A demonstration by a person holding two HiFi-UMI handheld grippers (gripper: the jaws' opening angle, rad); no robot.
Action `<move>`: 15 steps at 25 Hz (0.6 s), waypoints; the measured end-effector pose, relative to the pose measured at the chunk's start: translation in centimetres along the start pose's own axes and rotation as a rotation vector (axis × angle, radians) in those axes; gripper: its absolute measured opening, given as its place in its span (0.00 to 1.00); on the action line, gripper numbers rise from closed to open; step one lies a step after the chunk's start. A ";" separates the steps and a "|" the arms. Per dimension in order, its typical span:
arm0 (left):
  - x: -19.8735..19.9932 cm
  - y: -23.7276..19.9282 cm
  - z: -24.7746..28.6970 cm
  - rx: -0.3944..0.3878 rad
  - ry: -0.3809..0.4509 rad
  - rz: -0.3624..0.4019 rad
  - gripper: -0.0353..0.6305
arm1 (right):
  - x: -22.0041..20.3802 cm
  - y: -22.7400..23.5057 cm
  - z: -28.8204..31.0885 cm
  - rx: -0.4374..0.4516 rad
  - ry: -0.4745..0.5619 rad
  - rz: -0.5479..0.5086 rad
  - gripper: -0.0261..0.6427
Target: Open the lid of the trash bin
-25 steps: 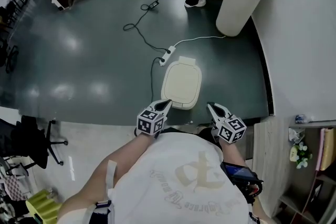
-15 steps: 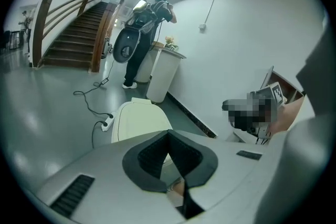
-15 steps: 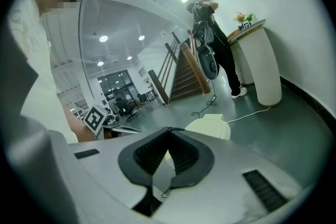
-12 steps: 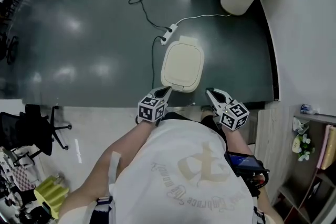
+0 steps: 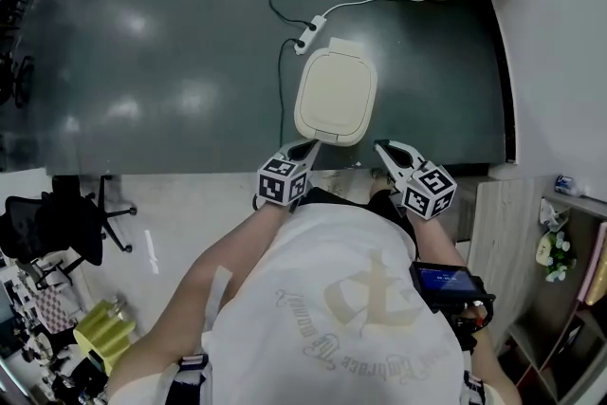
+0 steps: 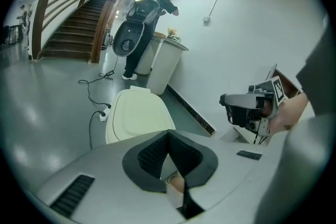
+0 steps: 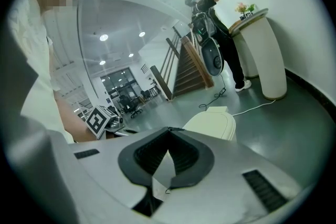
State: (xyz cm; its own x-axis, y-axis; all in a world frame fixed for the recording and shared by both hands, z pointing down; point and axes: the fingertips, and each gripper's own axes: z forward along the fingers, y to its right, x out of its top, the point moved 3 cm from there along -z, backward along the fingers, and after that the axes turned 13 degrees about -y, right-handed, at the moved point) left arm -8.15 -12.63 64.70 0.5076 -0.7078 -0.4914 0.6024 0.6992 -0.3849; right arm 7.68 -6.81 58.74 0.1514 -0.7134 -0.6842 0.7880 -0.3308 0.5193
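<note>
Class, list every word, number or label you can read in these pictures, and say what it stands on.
Shirt print: curved lettering, too blurred to read.
Cubes on left gripper and right gripper: square patterns, no letters.
Small screen: too small to read.
Trash bin lid: no label seen.

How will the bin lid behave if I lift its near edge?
The lid looks like smooth moulded plastic: probably stiff, light, somewhat slippery. The trash bin stands free on glossy floor, so it may slide.
</note>
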 end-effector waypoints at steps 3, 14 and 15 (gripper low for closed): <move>-0.4 0.1 0.3 -0.003 -0.010 -0.003 0.07 | -0.2 0.0 0.4 0.003 -0.013 -0.002 0.05; -1.1 -0.5 2.9 -0.002 -0.055 -0.012 0.07 | -2.0 0.3 2.2 0.021 -0.073 -0.003 0.05; -1.1 -0.5 3.2 0.001 -0.062 -0.008 0.07 | -2.1 0.4 2.2 0.024 -0.076 -0.003 0.05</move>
State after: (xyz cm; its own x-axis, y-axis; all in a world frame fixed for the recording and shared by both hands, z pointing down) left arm -7.09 -12.48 67.91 0.5398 -0.7182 -0.4391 0.6072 0.6935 -0.3878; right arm 6.34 -6.79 61.50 0.1027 -0.7568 -0.6456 0.7739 -0.3469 0.5298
